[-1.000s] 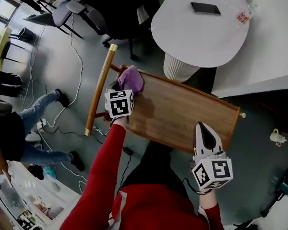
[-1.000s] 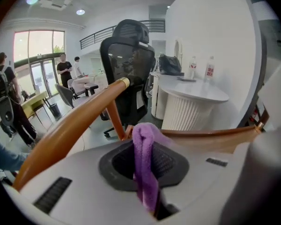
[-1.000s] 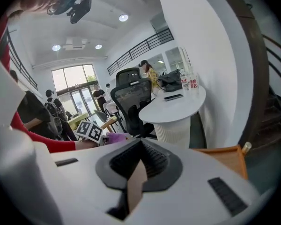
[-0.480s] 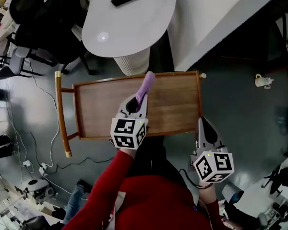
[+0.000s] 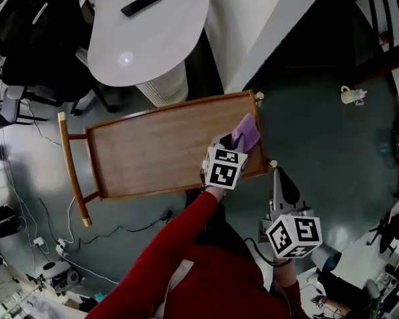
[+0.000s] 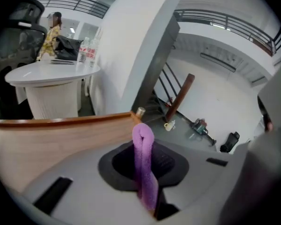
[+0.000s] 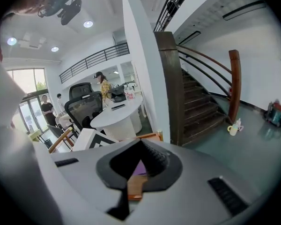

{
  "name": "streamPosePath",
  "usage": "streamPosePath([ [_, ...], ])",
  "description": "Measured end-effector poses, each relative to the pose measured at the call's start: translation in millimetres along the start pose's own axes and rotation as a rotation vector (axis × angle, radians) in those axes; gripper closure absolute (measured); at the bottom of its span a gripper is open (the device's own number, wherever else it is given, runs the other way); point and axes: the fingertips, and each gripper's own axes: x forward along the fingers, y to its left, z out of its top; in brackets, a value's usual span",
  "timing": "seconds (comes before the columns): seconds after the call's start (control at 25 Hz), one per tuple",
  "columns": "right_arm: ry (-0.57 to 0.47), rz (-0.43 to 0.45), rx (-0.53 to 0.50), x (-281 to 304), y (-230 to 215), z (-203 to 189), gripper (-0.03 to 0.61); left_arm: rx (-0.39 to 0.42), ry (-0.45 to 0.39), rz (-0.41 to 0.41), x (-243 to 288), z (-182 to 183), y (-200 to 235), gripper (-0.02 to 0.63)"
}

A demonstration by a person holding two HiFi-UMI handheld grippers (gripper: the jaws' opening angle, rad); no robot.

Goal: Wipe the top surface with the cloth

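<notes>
Wooden top (image 5: 153,151): purple cloth (image 5: 246,133) pinched in L gripper (image 5: 234,141), prob. touching wood.

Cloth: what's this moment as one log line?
left gripper: shut on cloth | cloth: at top's right end | right gripper: shut, empty, off top
</notes>
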Motion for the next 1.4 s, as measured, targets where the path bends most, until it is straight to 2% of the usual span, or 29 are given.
streamPosePath([
  [0.16, 0.028, 0.097, -0.048, 18.4, 22.6, 4.6, 0.575, -0.032, -0.022, 0.183, -49.2, -13.5, 82.6, 0.566],
  [0.36, 0.091, 0.298, -0.139, 60.7, 81.6, 6.2, 0.575, -0.117, -0.006, 0.542, -152.6, -59.5, 221.0, 0.566],
  [0.52, 0.135, 0.407, -0.204, 78.4, 126.9, -0.3, 0.575, -0.218, -0.005, 0.755, -234.7, -89.0, 294.6, 0.566],
  [0.68, 0.166, 0.464, -0.246, 84.3, 153.5, -8.2, 0.575, -0.292, -0.026, 0.874, -280.0, -107.8, 325.2, 0.566],
  [0.92, 0.155, 0.450, -0.259, 79.1, 165.1, -15.4, 0.575, -0.291, -0.016, 0.949, -311.4, -126.2, 334.3, 0.566],
  [1.0, 0.138, 0.419, -0.243, 73.9, 156.6, -15.6, 0.575, -0.267, -0.072, 0.919, -320.0, -114.5, 323.9, 0.566],
  [1.04, 0.130, 0.394, -0.232, 69.9, 149.6, -15.5, 0.575, -0.244, -0.110, 0.874, -319.7, -102.1, 312.1, 0.566],
  [1.12, 0.111, 0.326, -0.199, 59.4, 131.2, -16.1, 0.575, -0.190, -0.178, 0.731, -305.4, -72.3, 276.4, 0.566],
  [1.24, 0.070, 0.197, -0.127, 37.9, 94.3, -18.2, 0.575, -0.123, -0.236, 0.428, -248.7, -29.9, 197.0, 0.566],
  [1.4, 0.009, 0.000, -0.024, -4.0, 36.2, -26.7, 0.575, -0.123, -0.202, -0.053, -144.8, -4.6, 53.7, 0.566],
])
